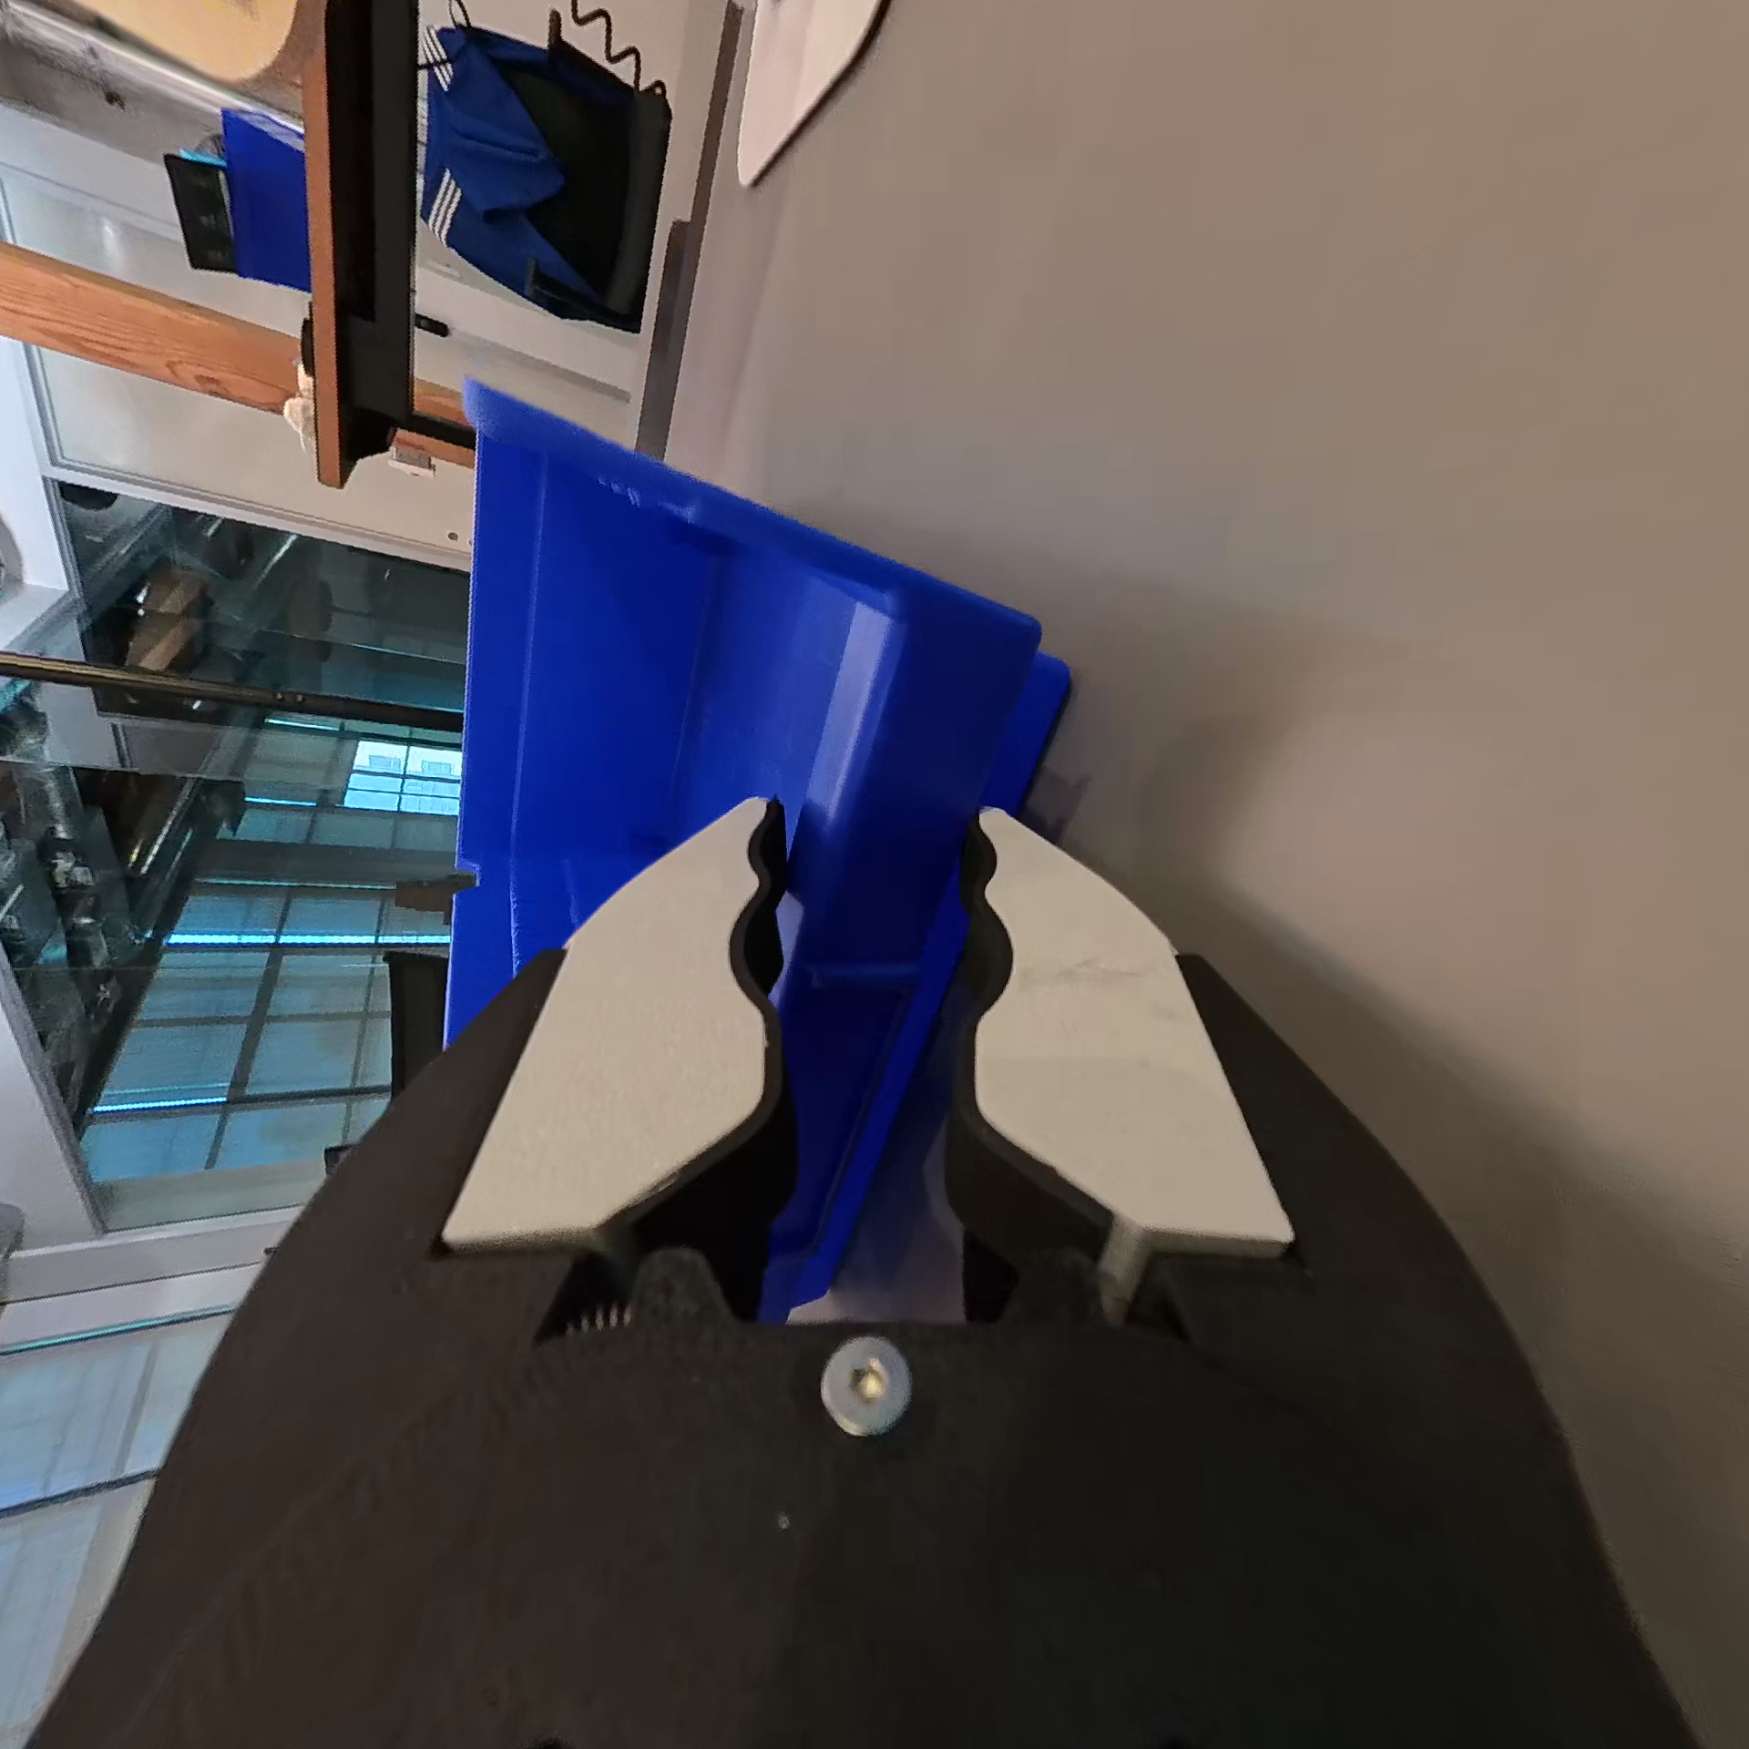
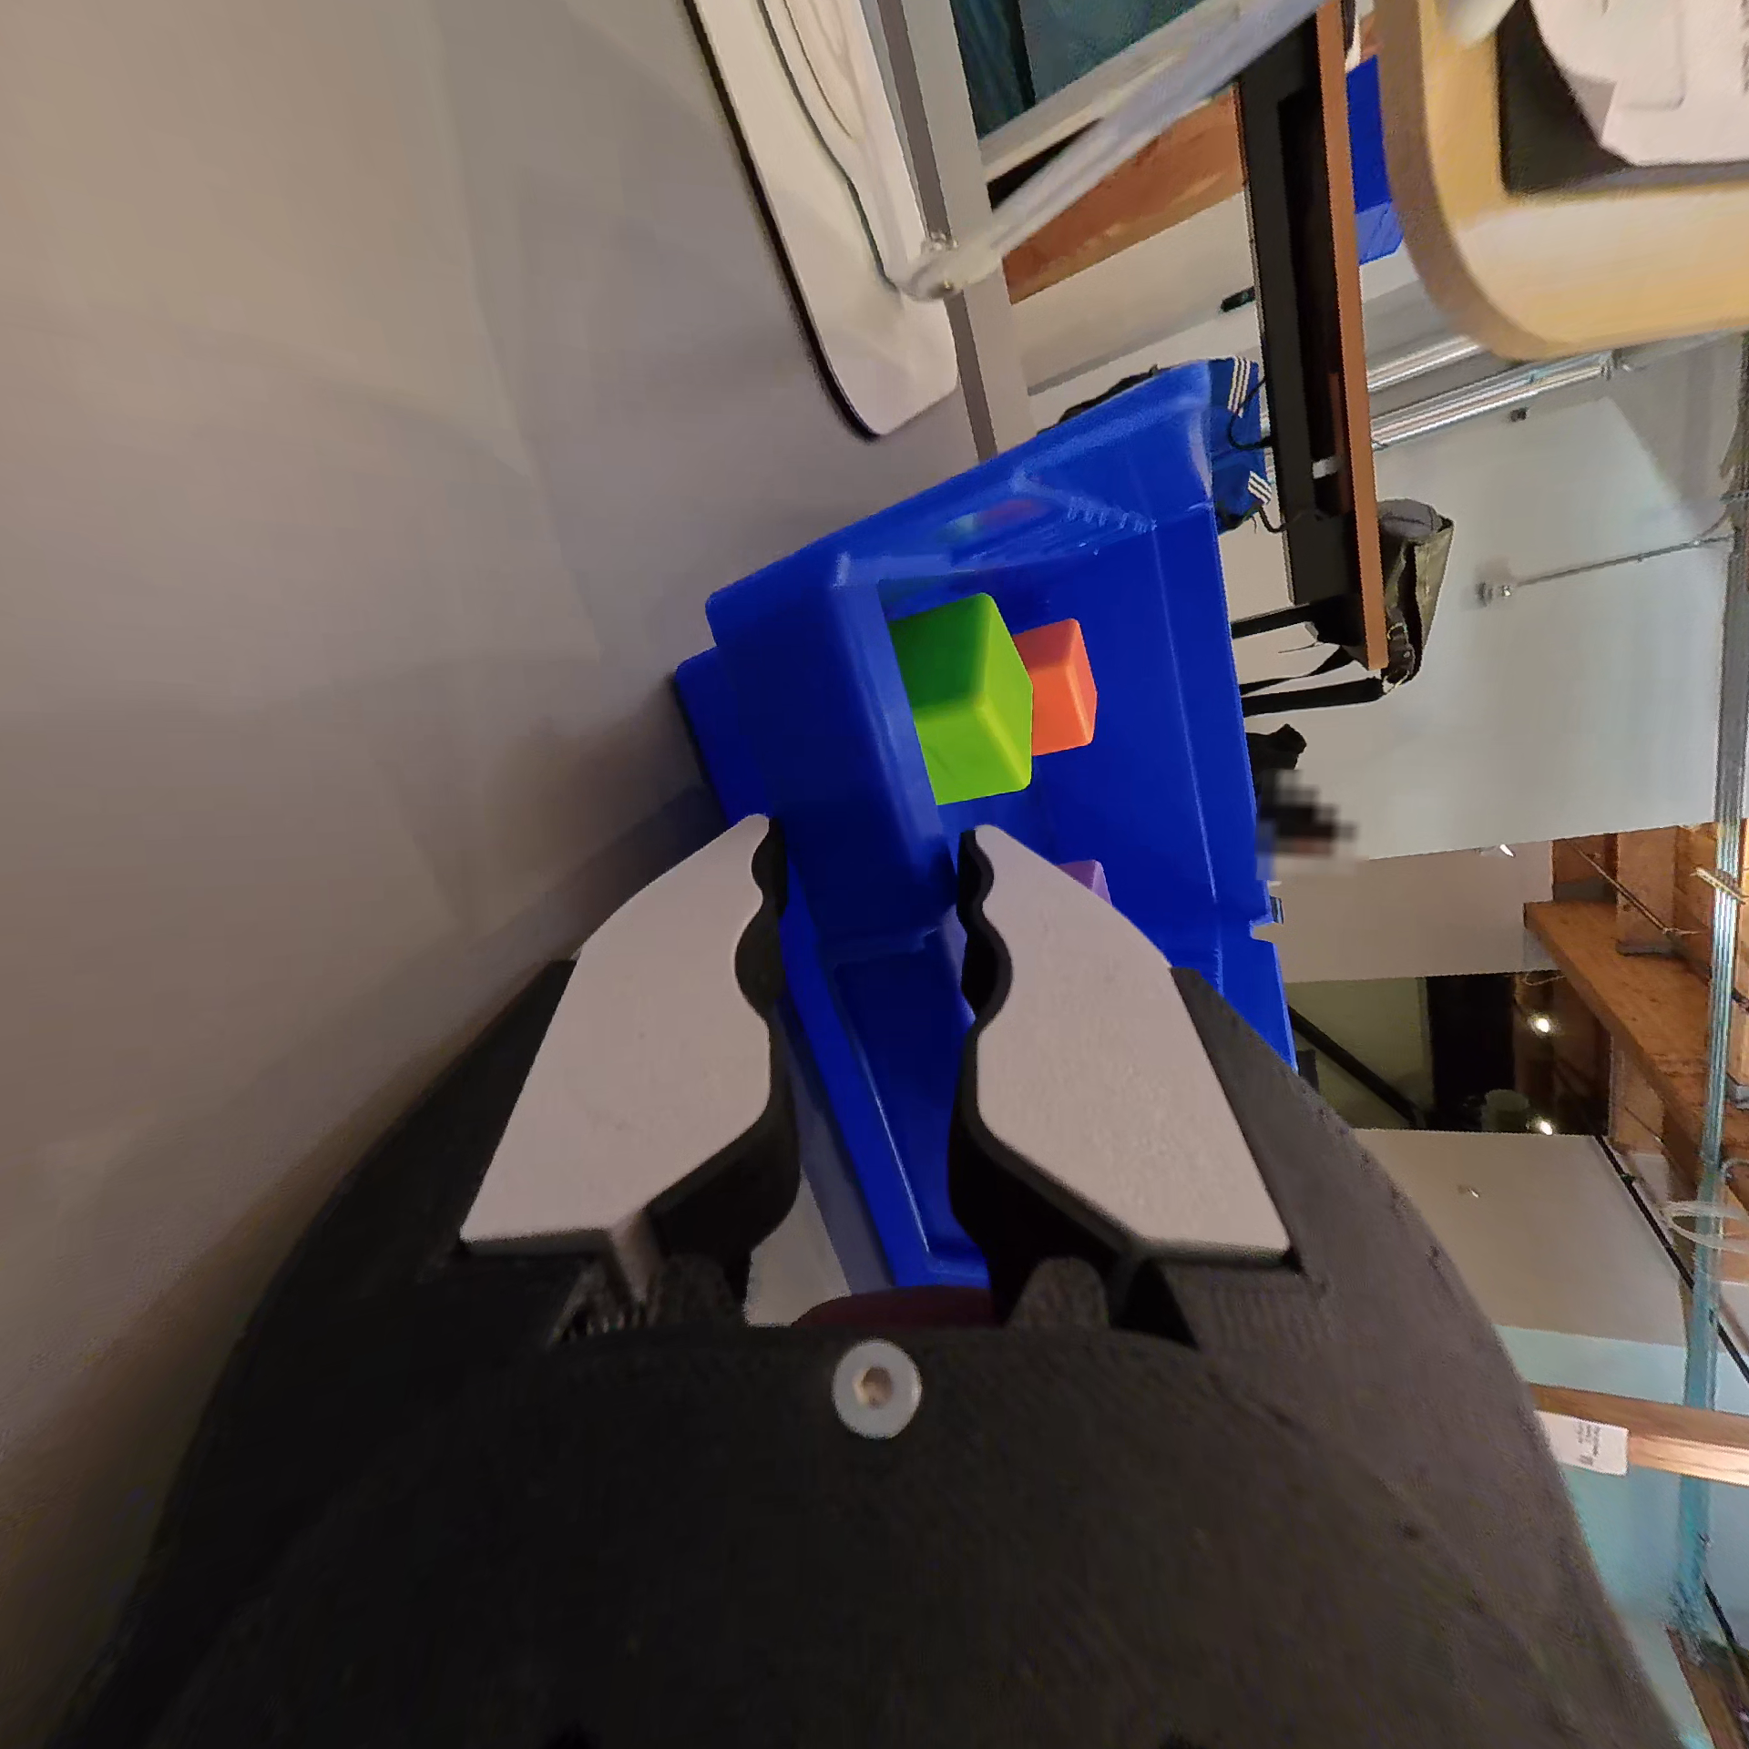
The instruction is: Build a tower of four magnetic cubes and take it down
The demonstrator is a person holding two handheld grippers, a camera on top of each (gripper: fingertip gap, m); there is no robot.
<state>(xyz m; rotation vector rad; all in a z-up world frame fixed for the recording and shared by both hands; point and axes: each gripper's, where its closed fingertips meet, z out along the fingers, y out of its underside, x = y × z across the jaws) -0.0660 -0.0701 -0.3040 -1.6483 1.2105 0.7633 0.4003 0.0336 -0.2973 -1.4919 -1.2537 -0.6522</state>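
Resting inside a blue bin, a green cube is seen touching an orange cube behind it, while a sliver of a purple cube is glimpsed just past the right gripper's fingertip. The bin is set on the grey desk, beside a white mat at the desk's far edge. The bin's near rim wall is straddled by the right gripper's spread fingers; whether the pads press it cannot be told, and the cubes lie ahead of the tips, untouched. In the left wrist view, the left gripper is likewise parted around the rim of the blue bin, grasping nothing; no cubes are shown there.
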